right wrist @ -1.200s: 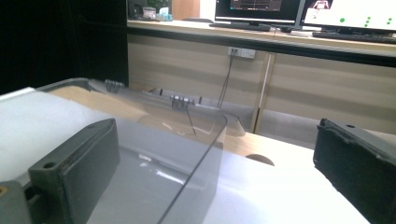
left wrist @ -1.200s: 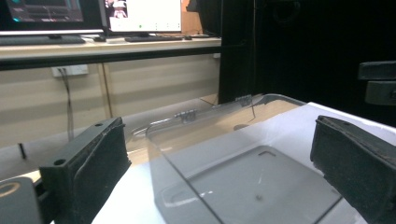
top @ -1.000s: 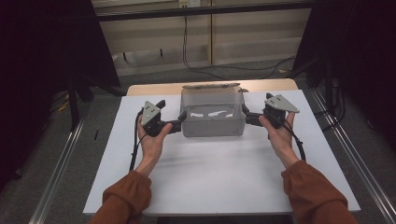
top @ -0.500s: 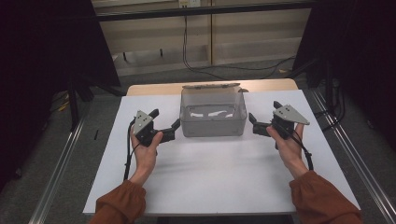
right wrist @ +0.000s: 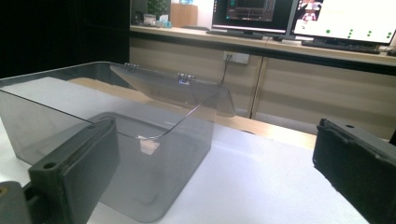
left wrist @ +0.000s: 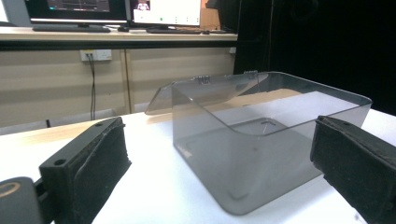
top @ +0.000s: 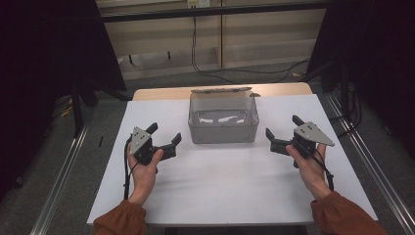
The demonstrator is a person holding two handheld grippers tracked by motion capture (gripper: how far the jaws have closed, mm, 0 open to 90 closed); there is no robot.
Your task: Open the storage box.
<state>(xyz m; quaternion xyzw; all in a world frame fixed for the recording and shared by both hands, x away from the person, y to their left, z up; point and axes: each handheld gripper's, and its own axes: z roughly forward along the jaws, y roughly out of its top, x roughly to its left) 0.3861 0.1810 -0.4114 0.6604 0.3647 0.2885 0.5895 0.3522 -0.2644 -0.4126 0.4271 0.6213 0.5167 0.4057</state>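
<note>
A clear grey plastic box [top: 223, 122] stands empty on the white table [top: 225, 186], its hinged lid [top: 221, 90] folded back behind it. My left gripper [top: 164, 138] rests open a short way to the box's left, holding nothing. My right gripper [top: 284, 127] is open just off the box's right side, also with nothing in it. In the left gripper view the box [left wrist: 261, 135] sits ahead between the two black jaws. The right gripper view has the box [right wrist: 107, 140] at left, with its lid [right wrist: 173, 88] tilted back.
The white sheet covers a wooden table whose far edge [top: 161, 93] shows behind the box. A beige cabinet wall [top: 220, 39] with hanging cables stands beyond. Metal rails [top: 63, 176] run along both sides. Monitors [right wrist: 299, 18] sit on a counter.
Both grippers were against the box's two sides a second ago. They have drawn back outward and toward the person, and now stand apart from it, open.
</note>
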